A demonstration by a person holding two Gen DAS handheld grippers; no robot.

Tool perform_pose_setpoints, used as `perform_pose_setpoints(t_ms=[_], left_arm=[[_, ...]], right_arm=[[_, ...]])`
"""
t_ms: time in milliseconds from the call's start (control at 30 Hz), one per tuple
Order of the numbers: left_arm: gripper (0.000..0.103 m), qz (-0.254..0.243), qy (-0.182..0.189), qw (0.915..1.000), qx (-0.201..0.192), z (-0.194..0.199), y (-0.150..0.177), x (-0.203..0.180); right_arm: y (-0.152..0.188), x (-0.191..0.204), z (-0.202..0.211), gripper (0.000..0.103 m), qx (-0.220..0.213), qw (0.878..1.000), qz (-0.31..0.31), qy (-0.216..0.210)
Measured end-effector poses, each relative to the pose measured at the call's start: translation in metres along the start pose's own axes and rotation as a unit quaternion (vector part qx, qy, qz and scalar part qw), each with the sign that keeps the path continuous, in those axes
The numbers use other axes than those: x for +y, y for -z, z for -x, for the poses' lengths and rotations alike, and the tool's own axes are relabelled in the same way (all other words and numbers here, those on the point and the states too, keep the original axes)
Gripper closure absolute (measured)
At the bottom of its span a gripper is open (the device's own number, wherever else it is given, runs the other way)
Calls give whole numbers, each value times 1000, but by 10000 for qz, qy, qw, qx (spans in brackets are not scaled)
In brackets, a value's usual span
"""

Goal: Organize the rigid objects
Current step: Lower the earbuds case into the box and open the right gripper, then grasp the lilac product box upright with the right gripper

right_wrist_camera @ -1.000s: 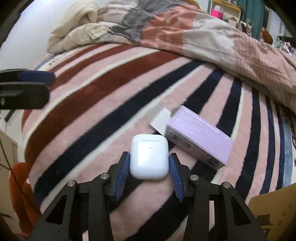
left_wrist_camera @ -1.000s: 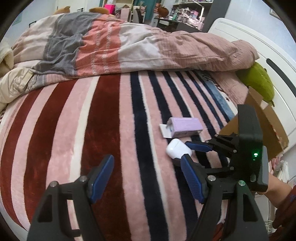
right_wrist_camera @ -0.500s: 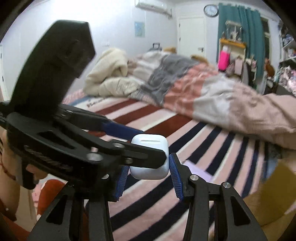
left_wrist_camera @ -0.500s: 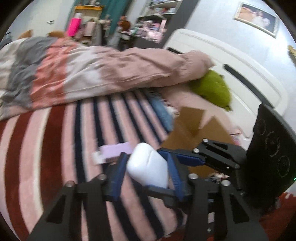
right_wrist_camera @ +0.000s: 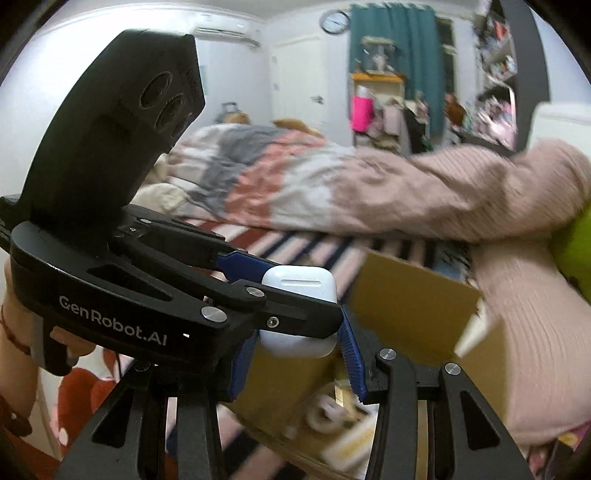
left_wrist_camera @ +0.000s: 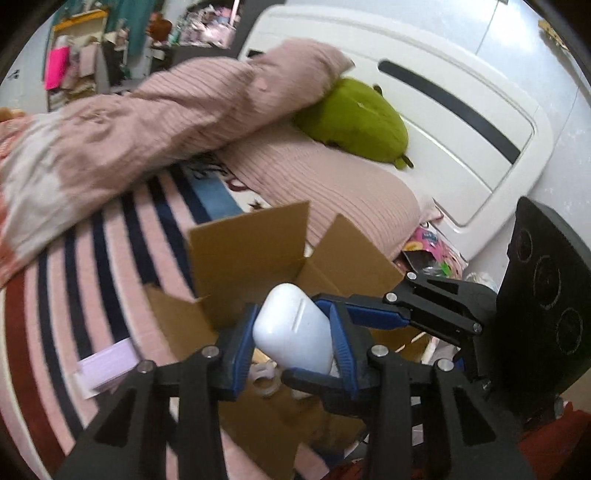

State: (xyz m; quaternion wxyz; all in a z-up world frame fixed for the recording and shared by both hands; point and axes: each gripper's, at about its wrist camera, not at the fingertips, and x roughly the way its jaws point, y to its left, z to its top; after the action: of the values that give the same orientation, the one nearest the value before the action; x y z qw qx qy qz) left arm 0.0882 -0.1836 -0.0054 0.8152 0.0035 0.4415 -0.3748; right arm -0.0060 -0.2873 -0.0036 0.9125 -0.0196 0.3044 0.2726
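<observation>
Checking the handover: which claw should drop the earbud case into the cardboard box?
Probably left: the left claw clamps the earbud case squarely over the open cardboard box; the right claw, gripping it crosswise, could let go.

A home bedroom: a bed (left_wrist_camera: 110, 236) with a white headboard (left_wrist_camera: 443, 122), rumpled quilt (right_wrist_camera: 295, 173), wall clock (right_wrist_camera: 334, 21) and teal curtains (right_wrist_camera: 399, 55).

Striped bed (left_wrist_camera: 92, 266), open cardboard box (left_wrist_camera: 251, 251), purple box (left_wrist_camera: 107, 365), pink quilt (left_wrist_camera: 147, 110), pillow (left_wrist_camera: 332, 184), green plush (left_wrist_camera: 354, 118)
</observation>
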Motion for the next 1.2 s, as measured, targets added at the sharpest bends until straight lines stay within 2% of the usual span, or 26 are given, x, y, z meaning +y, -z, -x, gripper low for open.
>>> perform_pose_setpoints(t_ms=[167, 233, 300, 400, 467, 600, 667, 733, 867, 1000, 1133, 1200], left_arm=[[67, 87, -37, 9995, 295, -29, -4, 3], [67, 94, -119, 9993, 339, -32, -4, 5], [65, 112, -240, 9993, 268, -30, -3, 7], [44, 143, -386, 9991, 139, -21, -1, 9], [43, 113, -594, 9982, 16, -7, 2, 9], [38, 214, -745, 9962, -392, 33, 12, 19], [38, 436, -880, 9933, -615, 60, 20, 33], [35, 608, -1011, 9899, -788, 82, 31, 47], [33, 999, -1420, 9792, -1046, 123, 64, 87], [33, 1322, -1788, 9681, -1153, 147, 102, 123], [33, 1588, -1953, 9611, -1135, 154, 134, 156], [33, 1704, -2028, 9581, -1091, 152, 147, 170]], right_arm=[[5, -26, -14, 64, 573, 9983, -70, 67], [10, -29, -17, 64, 758, 9970, -113, 140], [12, -36, -27, 64, 946, 9950, -317, 22], [11, -36, -24, 63, 923, 9951, -322, 139], [13, -32, -20, 62, 906, 9952, -302, 228], [7, -21, -18, 58, 731, 9966, -246, 284], [-1, -8, -13, 58, 564, 9980, -192, 208], [-11, 10, -13, 57, 448, 9989, -102, -61], [-31, 54, -24, 56, 403, 9979, 313, -402], [-33, 96, -53, 47, 561, 9943, 594, -692], [-22, 131, -95, 46, 827, 9892, 752, -945], [-16, 138, -118, 46, 1048, 9877, 698, -930]])
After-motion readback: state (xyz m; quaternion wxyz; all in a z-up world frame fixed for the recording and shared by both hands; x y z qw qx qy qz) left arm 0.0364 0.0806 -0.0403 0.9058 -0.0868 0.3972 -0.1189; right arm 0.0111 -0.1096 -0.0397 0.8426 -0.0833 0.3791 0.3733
